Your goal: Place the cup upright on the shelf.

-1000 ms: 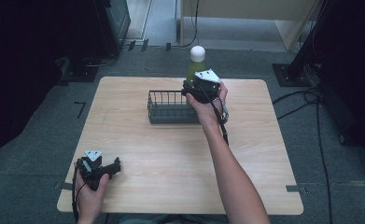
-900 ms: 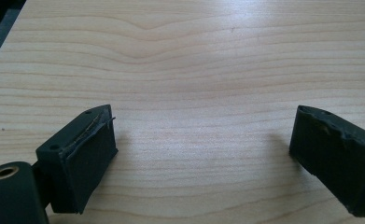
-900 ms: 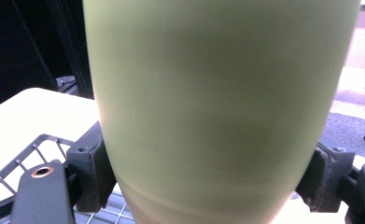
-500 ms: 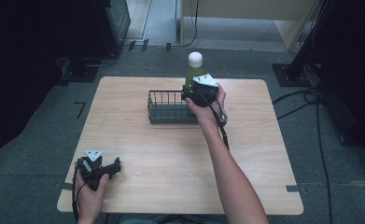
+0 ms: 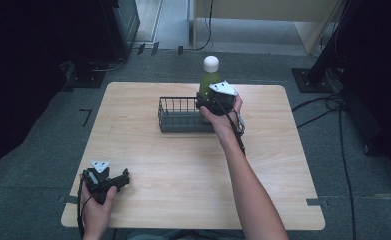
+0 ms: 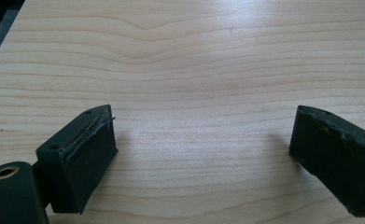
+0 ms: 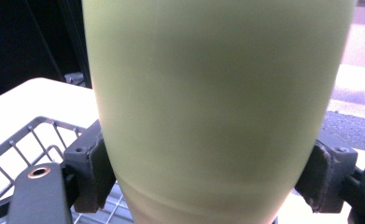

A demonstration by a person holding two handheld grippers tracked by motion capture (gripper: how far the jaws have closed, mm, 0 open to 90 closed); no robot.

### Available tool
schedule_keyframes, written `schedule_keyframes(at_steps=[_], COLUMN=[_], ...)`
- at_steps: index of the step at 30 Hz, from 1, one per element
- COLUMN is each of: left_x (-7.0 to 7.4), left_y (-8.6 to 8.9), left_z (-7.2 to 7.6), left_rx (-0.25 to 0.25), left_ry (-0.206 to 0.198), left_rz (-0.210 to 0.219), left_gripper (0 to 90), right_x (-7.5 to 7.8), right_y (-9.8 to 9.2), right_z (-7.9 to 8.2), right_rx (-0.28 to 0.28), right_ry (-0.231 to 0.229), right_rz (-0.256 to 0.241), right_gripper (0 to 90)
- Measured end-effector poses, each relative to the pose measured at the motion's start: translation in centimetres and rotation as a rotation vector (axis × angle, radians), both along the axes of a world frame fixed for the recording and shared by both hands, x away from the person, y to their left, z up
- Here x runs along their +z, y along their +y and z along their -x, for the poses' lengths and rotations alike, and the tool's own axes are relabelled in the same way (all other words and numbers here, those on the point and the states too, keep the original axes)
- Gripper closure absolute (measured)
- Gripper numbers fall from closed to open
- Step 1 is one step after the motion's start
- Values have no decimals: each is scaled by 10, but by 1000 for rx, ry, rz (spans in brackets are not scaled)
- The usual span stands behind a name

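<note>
High view puts the green bottle point(image 5: 209, 80) with its white cap upright at the far right end of the dark wire basket point(image 5: 175, 114), which sits in the far middle of the tabletop point(image 5: 183, 165). The right tool point(image 5: 209, 103) is clamped on the bottle's lower body; in the right gripper view the jaws press the bottle point(image 7: 217, 102) from both sides, with the basket's mesh point(image 7: 26, 144) below and to the left. Whether the bottle's base rests on the basket floor or hangs just above it I cannot tell, since the hand covers that part. As a judgement, the work reads as putting the bottle into the basket, or lifting it out; the grasp is secure and the bottle stands at the basket, so what is left is either settling it and letting go, or carrying it clear. The right forearm reaches far across the tabletop from the near edge, wrist about level, the tool pointing away from the person. The left tool point(image 5: 124, 176) rests low at the near left corner, held in the left hand point(image 5: 97, 200); in the left gripper view its jaws stand wide apart over bare wood, holding nothing.
</note>
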State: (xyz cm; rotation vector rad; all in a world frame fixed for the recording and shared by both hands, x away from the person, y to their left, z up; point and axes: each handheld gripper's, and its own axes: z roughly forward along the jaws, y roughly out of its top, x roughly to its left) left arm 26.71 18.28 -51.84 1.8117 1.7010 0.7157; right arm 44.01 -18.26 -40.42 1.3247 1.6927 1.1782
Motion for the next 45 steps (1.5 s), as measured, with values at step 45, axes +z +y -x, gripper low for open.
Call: schedule_keyframes(at_steps=[45], left_x=[0], left_y=[0], left_z=[0], left_rx=[-2], left_ry=[0], left_rz=[0], left_gripper=[74], right_x=[-22], right_y=[-73], right_z=[94], right_rx=[43], right_ry=[76], right_rz=[5], right_gripper=[10])
